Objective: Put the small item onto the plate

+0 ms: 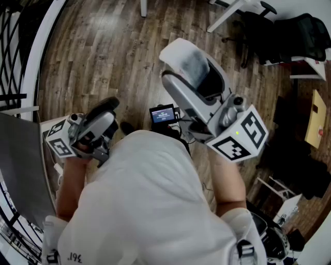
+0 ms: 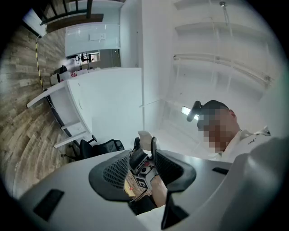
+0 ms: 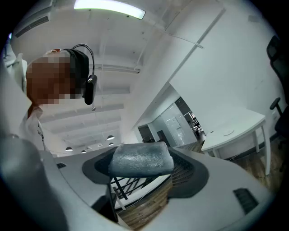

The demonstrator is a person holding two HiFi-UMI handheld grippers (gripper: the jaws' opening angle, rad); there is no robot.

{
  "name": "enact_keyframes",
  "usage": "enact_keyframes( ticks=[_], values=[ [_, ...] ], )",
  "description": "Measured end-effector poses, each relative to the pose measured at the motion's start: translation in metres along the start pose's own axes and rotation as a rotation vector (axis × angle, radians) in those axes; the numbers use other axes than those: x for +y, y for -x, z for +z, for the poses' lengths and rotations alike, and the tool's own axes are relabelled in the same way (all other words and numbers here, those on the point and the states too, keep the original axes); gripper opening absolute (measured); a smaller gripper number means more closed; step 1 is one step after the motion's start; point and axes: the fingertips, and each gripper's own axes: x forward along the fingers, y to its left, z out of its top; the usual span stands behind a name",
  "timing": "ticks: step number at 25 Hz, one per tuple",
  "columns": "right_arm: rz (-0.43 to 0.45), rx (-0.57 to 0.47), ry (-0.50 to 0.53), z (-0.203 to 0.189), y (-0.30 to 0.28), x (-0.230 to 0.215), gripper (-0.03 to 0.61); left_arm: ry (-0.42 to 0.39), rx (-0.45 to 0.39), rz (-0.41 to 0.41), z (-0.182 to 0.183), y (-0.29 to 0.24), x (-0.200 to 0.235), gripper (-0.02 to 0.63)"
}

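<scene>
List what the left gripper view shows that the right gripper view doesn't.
Only the left gripper view: the right gripper from outside, with the forearm holding it. Only the right gripper view: a long ceiling strip light and round lamps. Both: the grey block in the right gripper, the person's headset, wood floor.

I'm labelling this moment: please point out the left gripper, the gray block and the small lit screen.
left gripper (image 1: 115, 114), head view, midway between its fingertips.
gray block (image 3: 141, 159), right gripper view, middle of its facing side.
small lit screen (image 1: 162, 114), head view, centre of its display.
</scene>
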Motion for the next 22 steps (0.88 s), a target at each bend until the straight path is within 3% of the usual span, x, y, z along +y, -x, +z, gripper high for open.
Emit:
enact_keyframes(
  ticks=[12, 22],
  values=[
    [-0.005, -0.020, -0.008, 0.019, 0.024, -0.042, 0.336, -0.010, -0.004, 0.012, -0.012, -0.043, 0.014, 0.163],
    [0.038, -0.011, -0.020, 0.035, 0.031, -0.078, 0.336, -0.029, -0.033, 0.027, -0.014, -0.081, 0.029, 0.164]
  ],
)
